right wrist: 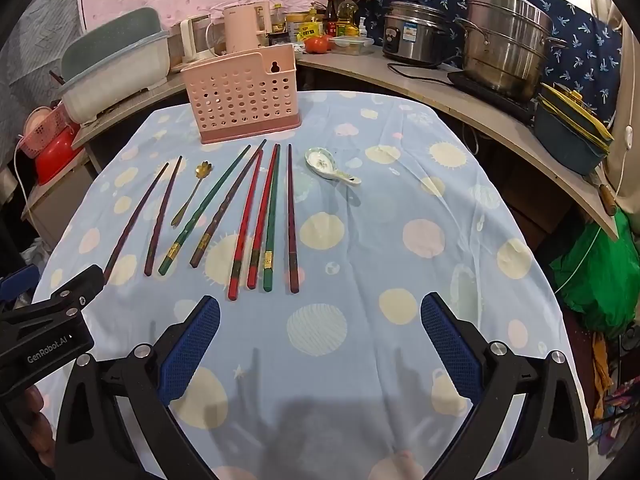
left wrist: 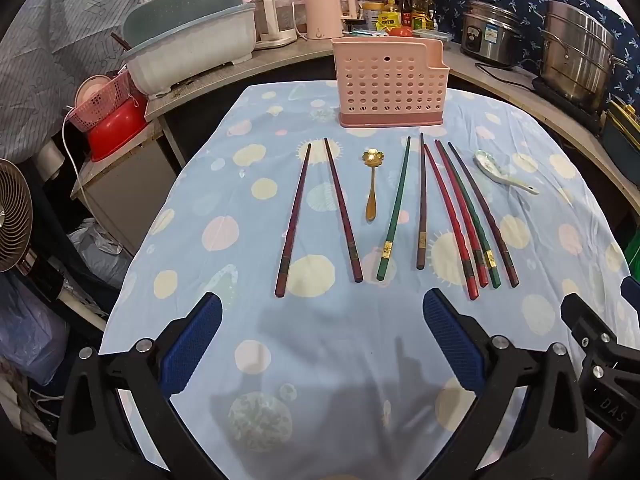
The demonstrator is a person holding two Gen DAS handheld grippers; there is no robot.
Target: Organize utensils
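Both your grippers, left [left wrist: 322,344] and right [right wrist: 320,344], gape empty near the table's front edge. Chopsticks [left wrist: 456,216] lie mid-table before the pink holder [left wrist: 390,82]; touching sticks risk double-grabs.

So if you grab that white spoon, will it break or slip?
The white spoon looks like glazed ceramic, so probably slippery between pads and breakable if dropped. Its rounded bowl may rock or spin when nudged. It lies alone, clear of the chopsticks.
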